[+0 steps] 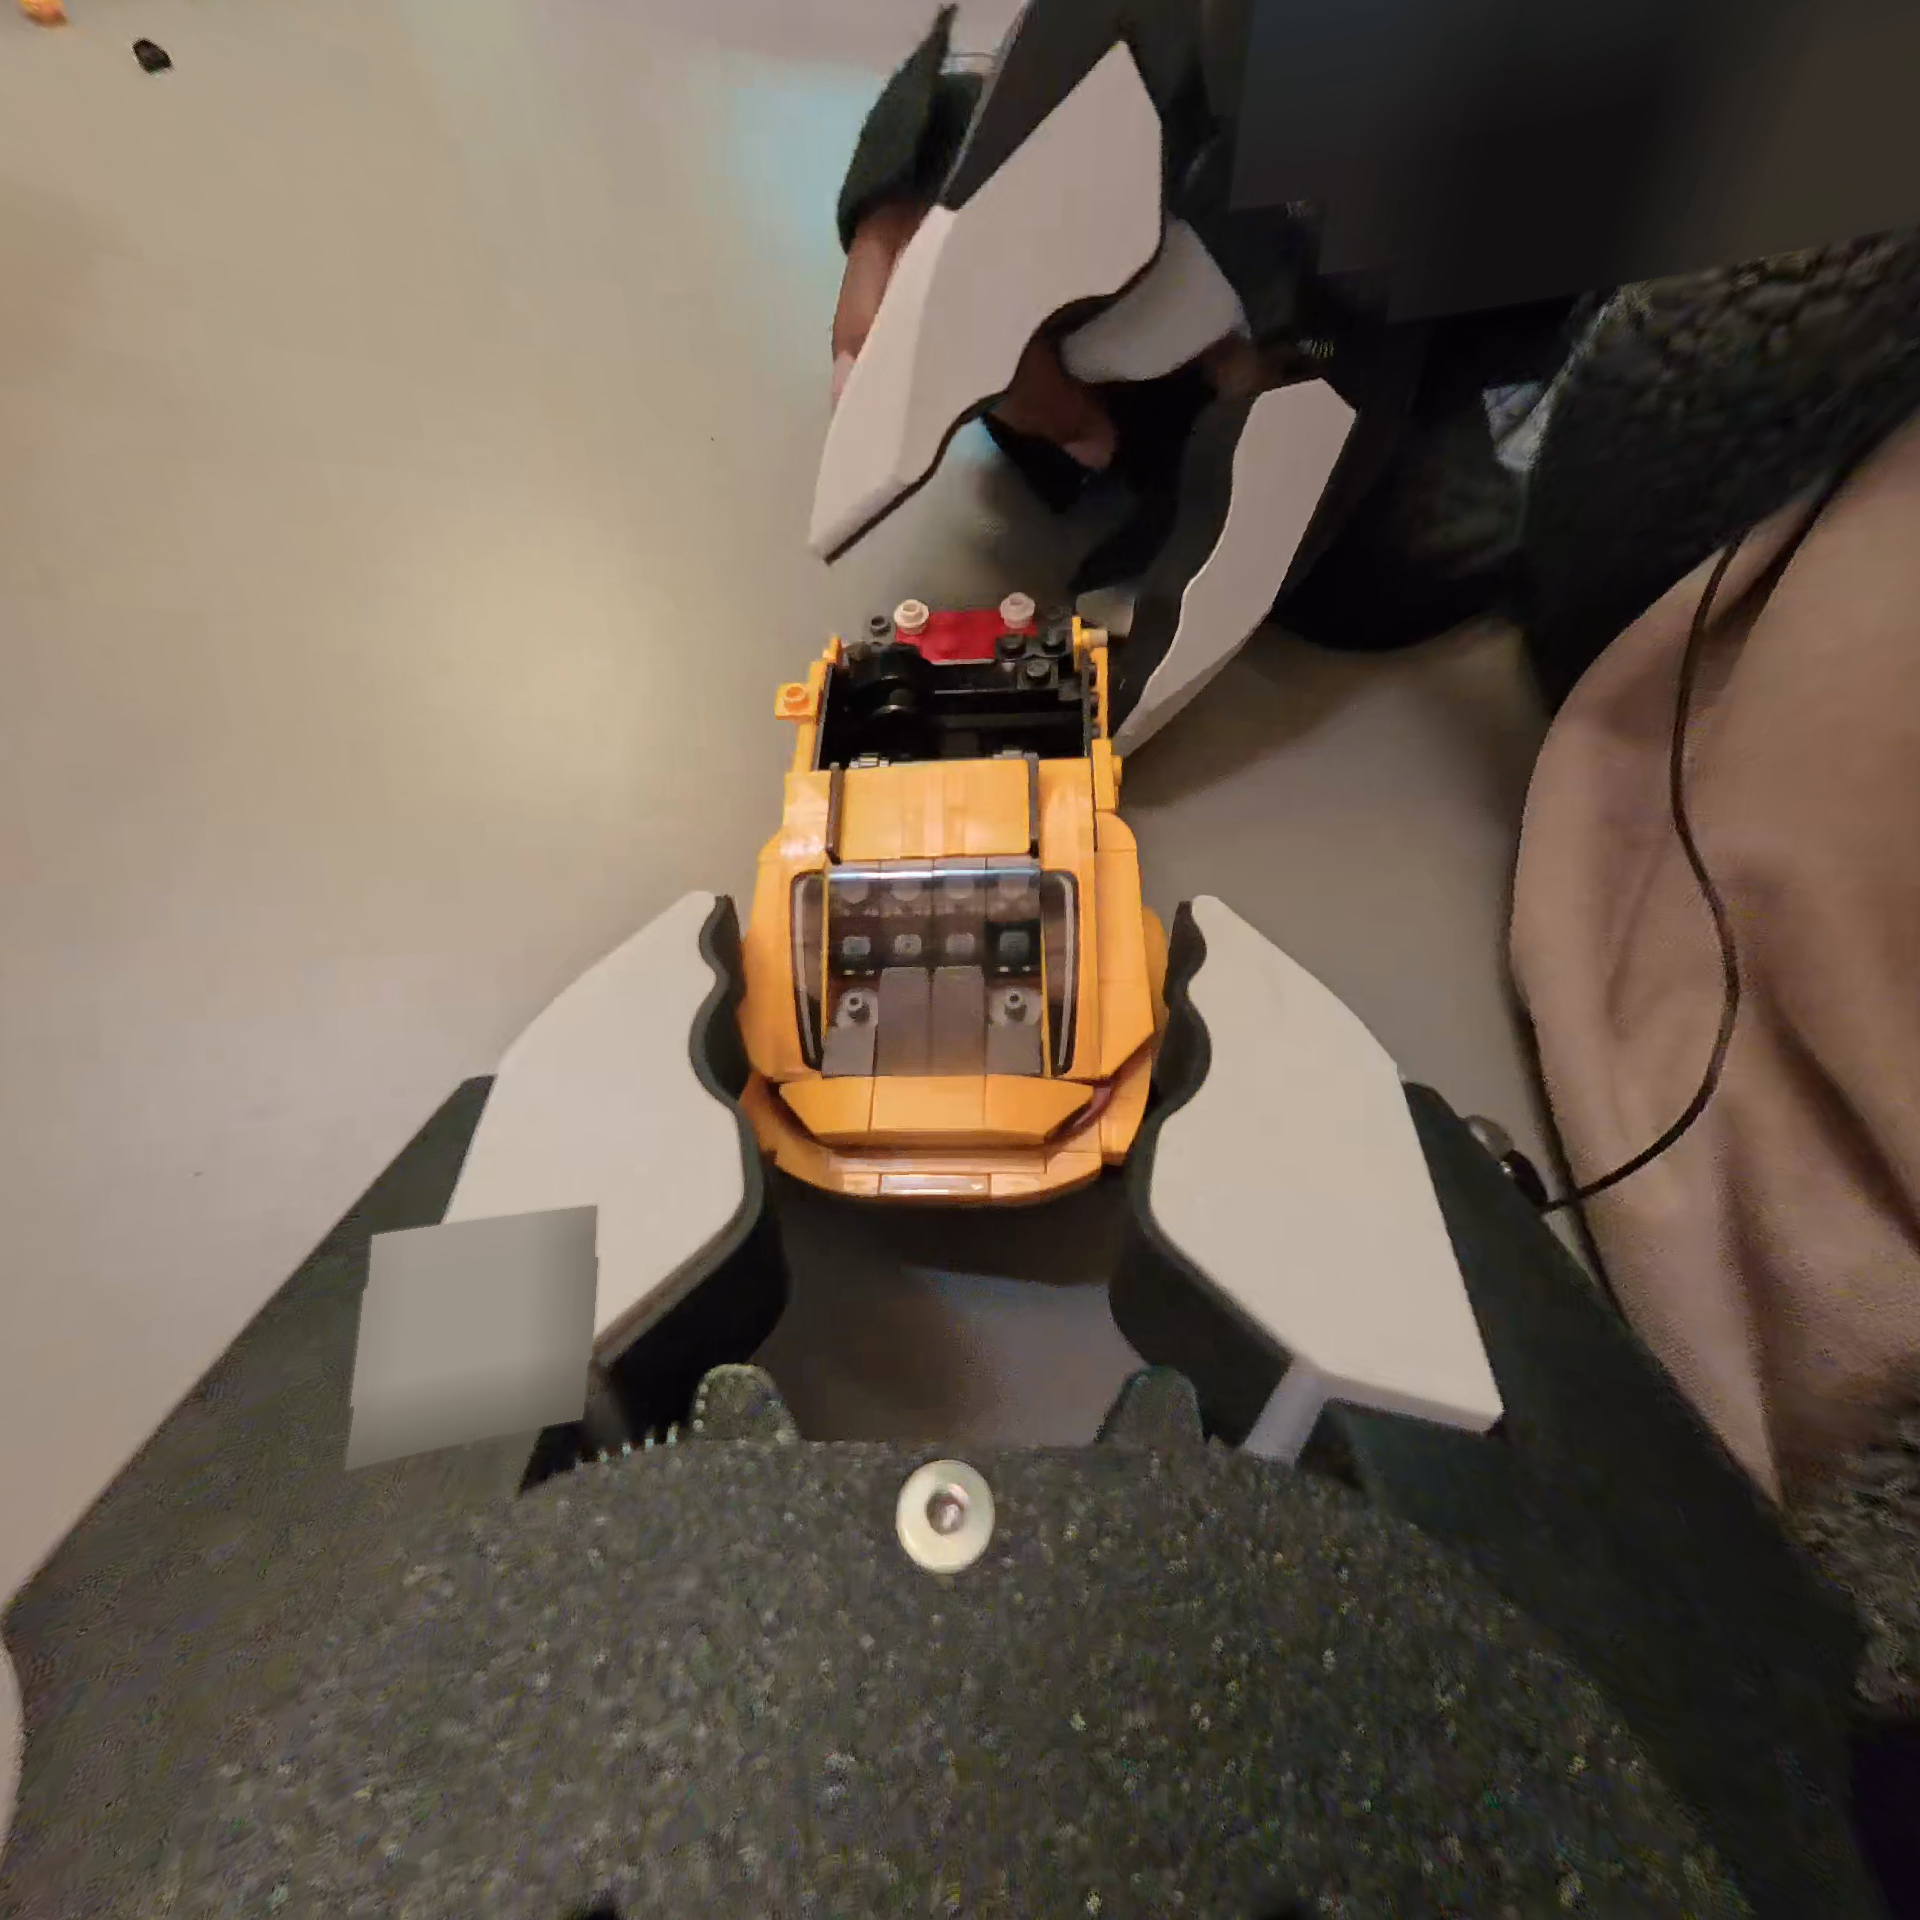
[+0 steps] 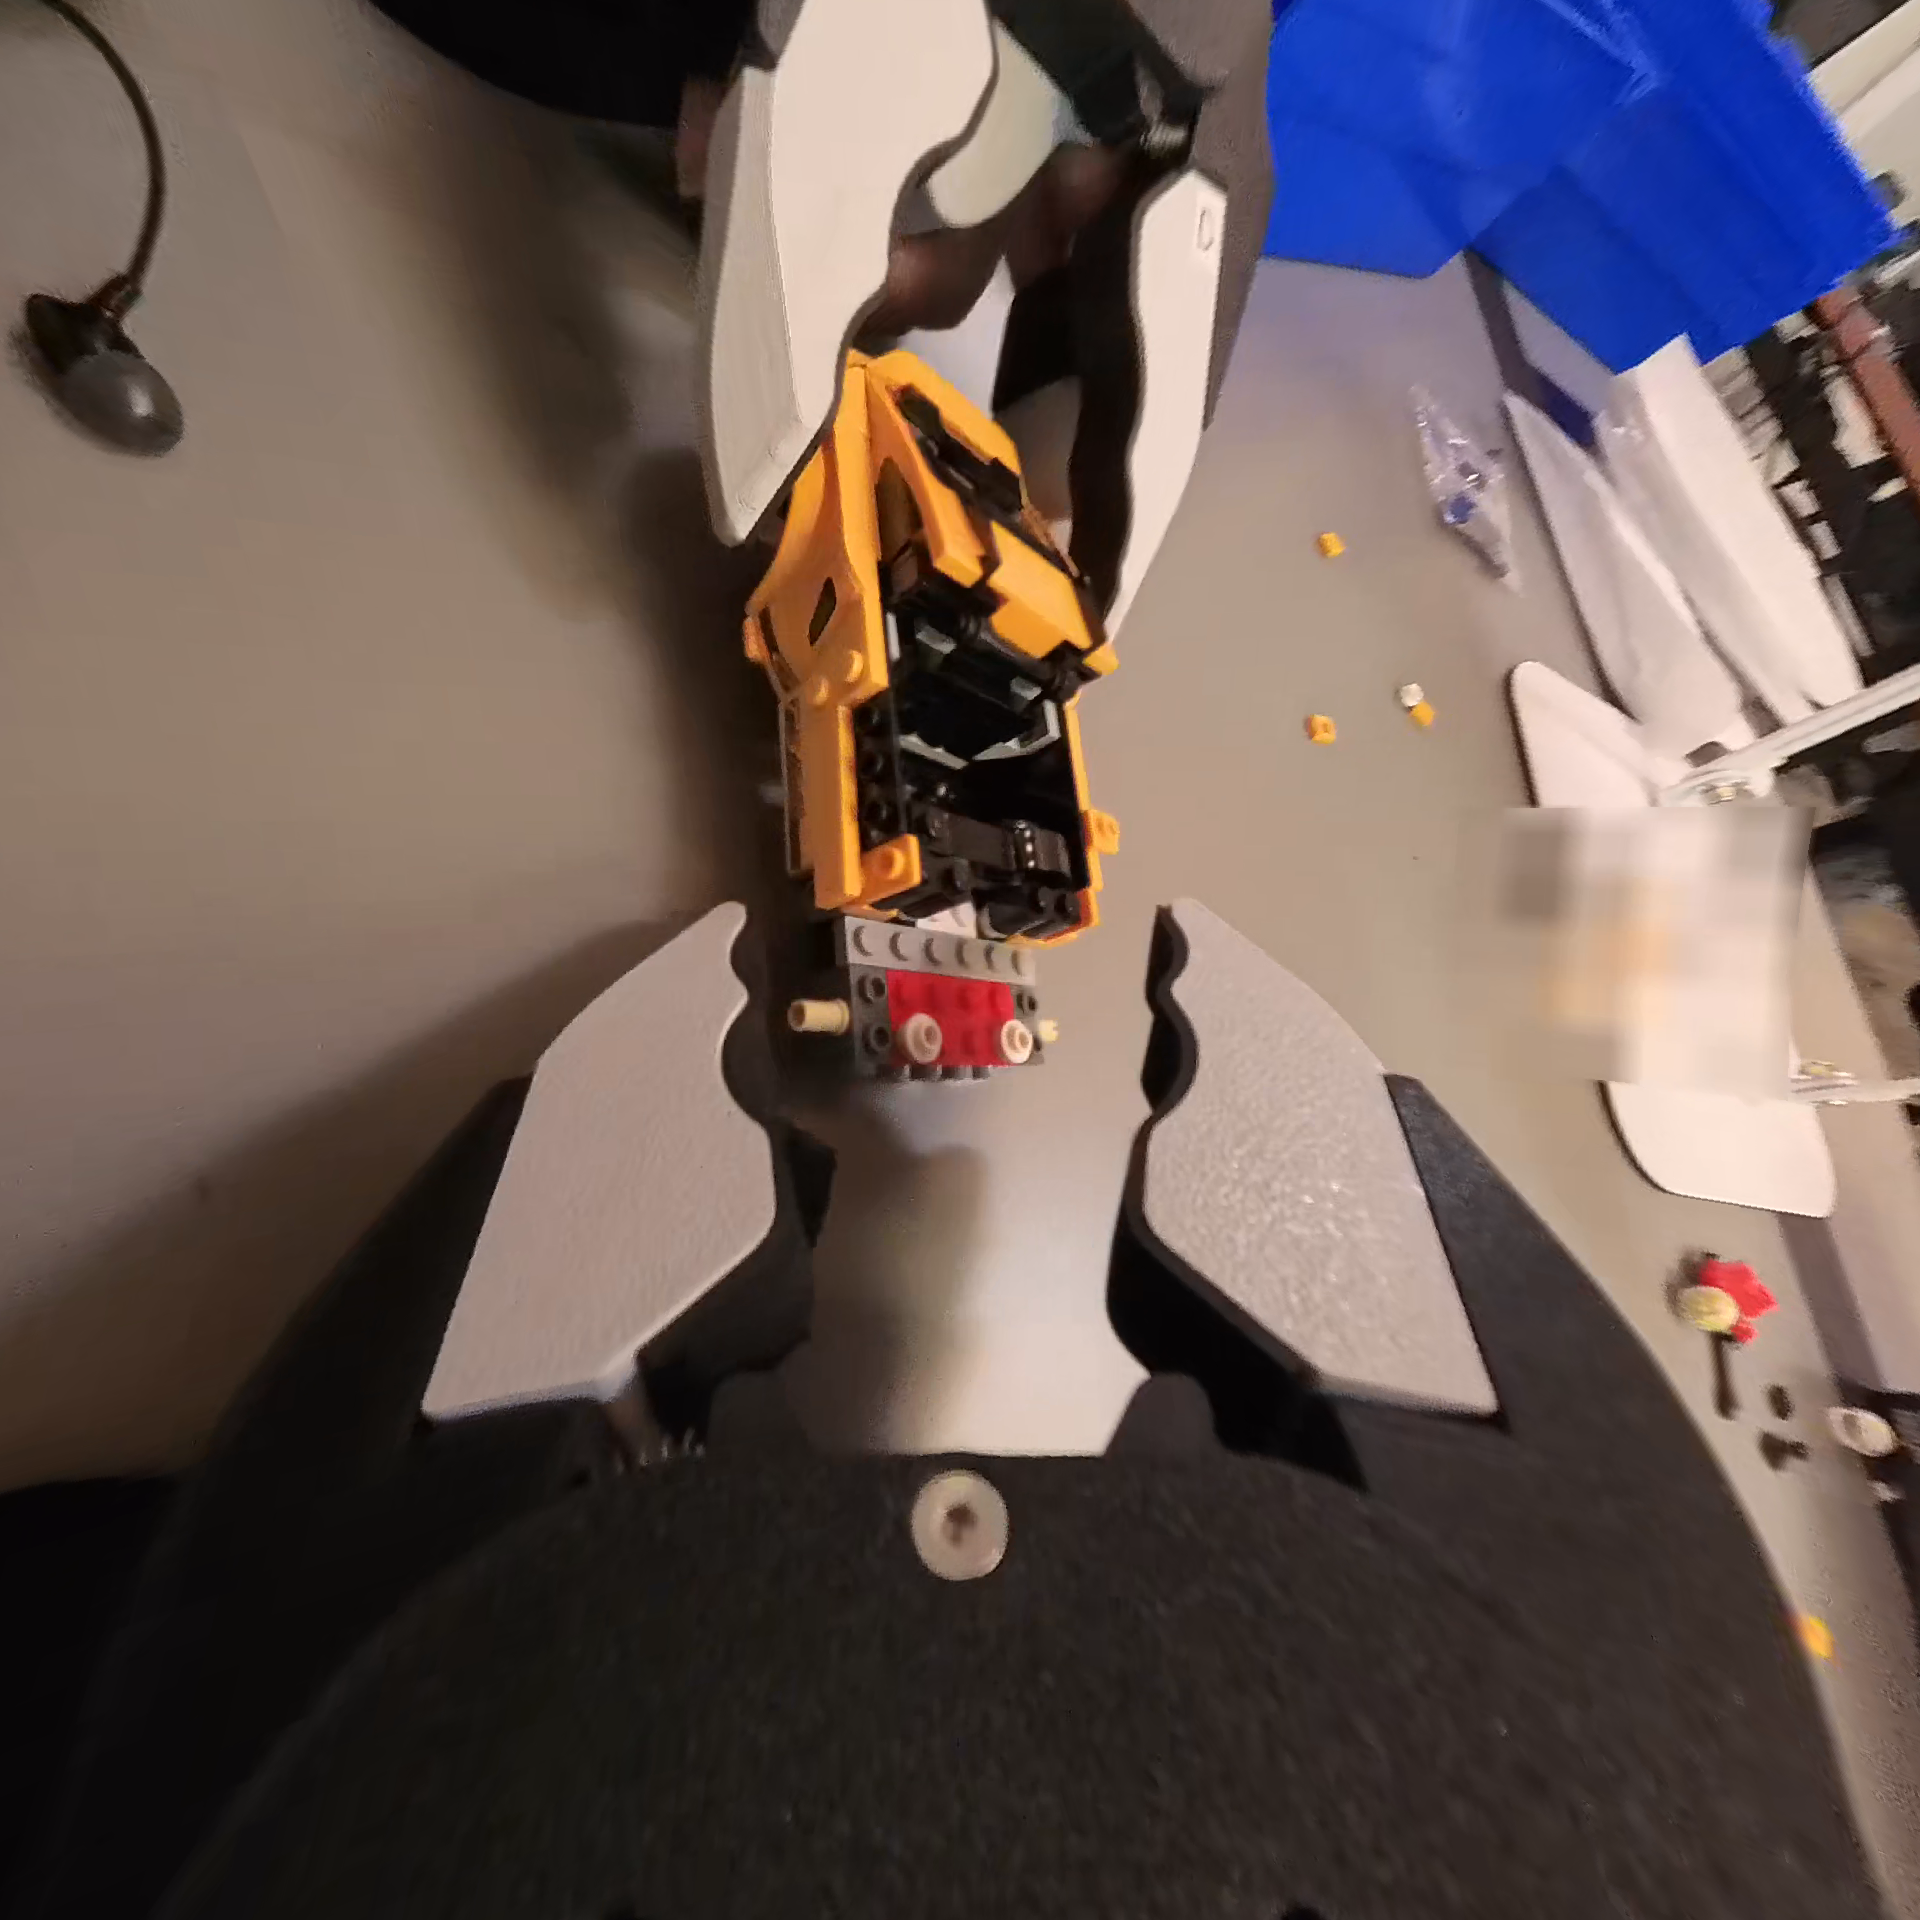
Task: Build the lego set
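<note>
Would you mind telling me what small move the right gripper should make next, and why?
Probably ease the right gripper forward a little: its jaws stand open, with the toy car's red-and-grey end only just between the fingertips and untouched, while the left gripper flanks the other end.

No writing, number or brand mark can be read in either view. Blurred patches cover whatever labels might carry text.

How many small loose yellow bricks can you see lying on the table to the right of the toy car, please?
3: one farthest away, one nearer, one beside a tiny white piece. Others may be hidden or blurred.
</note>
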{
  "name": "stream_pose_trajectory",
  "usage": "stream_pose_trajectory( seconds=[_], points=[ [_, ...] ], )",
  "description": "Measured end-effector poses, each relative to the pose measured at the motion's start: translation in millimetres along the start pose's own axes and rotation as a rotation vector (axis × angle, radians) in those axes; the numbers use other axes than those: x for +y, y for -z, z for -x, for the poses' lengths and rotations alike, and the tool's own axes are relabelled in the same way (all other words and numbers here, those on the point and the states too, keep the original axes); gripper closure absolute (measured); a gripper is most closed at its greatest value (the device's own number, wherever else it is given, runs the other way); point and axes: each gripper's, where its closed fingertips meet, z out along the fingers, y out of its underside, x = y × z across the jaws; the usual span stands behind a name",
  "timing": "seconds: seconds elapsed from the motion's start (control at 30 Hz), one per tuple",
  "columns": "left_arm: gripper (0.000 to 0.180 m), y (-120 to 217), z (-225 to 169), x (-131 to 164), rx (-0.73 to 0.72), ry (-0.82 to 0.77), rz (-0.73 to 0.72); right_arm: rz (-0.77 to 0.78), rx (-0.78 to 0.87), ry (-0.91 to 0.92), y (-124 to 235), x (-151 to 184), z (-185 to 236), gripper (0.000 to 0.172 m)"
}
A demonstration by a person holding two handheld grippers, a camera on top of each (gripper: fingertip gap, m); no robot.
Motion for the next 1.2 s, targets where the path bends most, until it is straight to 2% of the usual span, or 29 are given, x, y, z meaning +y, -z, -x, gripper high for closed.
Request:
stream_pose_trajectory(
  seconds=[0.1, 0.47, 1.2],
  points=[
    [0.102, 1, -1, -1, 0.025, 0.044, -0.008, -0.038, 0.049, 0.023, 3, -7, -7, 0.106],
    [0.102, 5, -2, -1, 0.065, 0.093, -0.017, -0.105, 0.025, -0.01, 7, -17, -7, 0.108],
    [0.102, 6, -4, 2, 0.052, 0.03, 0.005, -0.142, 0.021, -0.03, 13, -15, -9, 0.112]
  ],
)
